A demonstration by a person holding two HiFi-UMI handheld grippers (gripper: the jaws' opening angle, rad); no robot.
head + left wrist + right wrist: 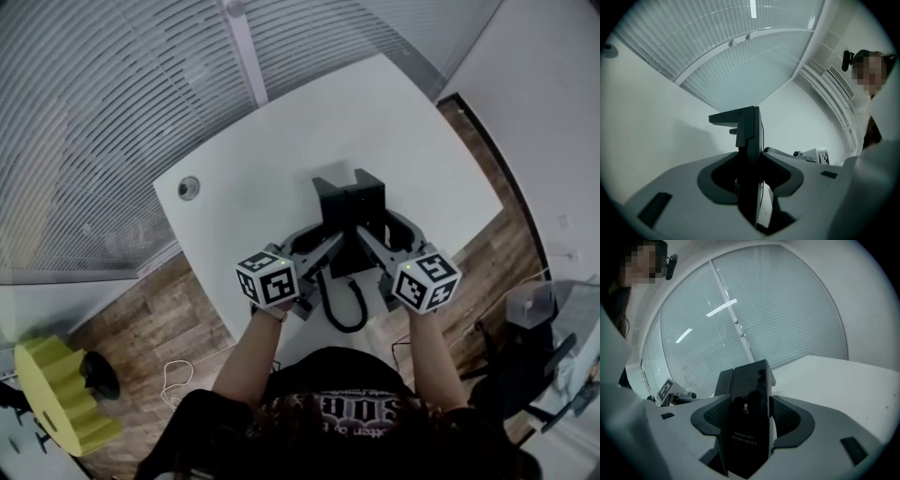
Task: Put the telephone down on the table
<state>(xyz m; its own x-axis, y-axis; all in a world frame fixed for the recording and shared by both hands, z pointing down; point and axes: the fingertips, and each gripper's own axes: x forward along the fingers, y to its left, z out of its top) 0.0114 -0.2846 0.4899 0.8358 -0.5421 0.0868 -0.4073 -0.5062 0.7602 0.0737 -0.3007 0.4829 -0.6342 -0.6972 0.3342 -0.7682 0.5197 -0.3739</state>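
One white table [281, 141] beside slatted window blinds [94, 122]

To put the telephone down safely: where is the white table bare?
The white table is bare from the round grey cable hole to its far corner, and along its right edge. It is crowded only at the near edge, where the left gripper and right gripper hold the black telephone.

The glossy black slab-shaped telephone [349, 208] stands out against the plain white tabletop [281, 131]. The matte grey left hand-held gripper [328, 242] and right hand-held gripper [373, 242] each carry a white cube with black square markers. The plank floor [159, 319] is brown wood grain, and the ridged foam block [61, 394] is yellow.
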